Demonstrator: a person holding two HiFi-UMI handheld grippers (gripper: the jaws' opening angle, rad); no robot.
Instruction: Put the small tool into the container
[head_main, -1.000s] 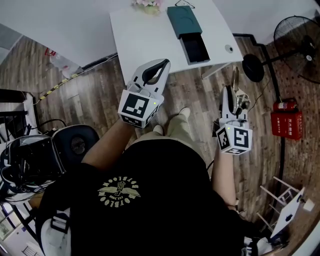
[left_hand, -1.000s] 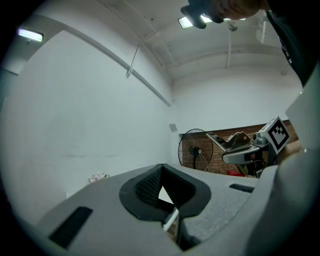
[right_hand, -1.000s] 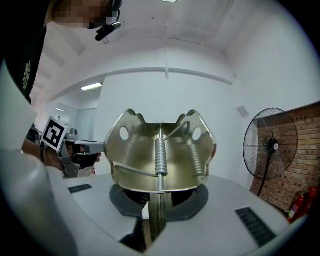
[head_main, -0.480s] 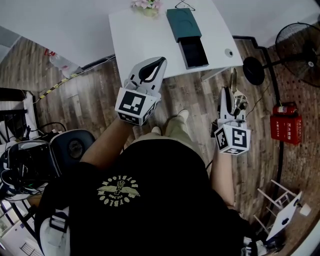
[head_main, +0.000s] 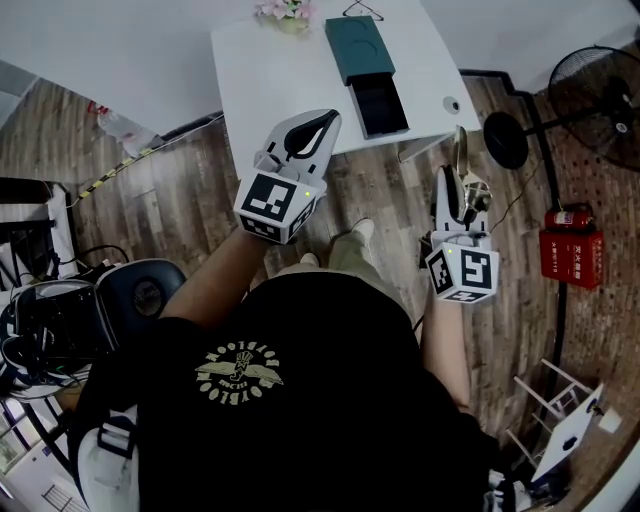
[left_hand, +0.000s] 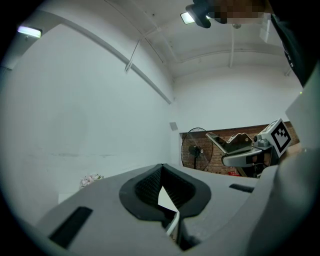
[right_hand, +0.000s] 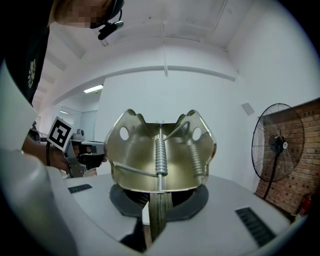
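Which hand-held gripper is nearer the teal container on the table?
Left. The left hand-held gripper hovers at the table edge beside the container; the right hand-held gripper, gripping a metal clip, is beyond the table's corner.

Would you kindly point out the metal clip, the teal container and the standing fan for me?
Metal clip (right_hand: 160, 155), right gripper view: on its central coil spring.
Container (head_main: 353, 45), head view: on its teal top, above the slid-out dark tray.
Fan (head_main: 600, 100), head view: on its round wire grille.
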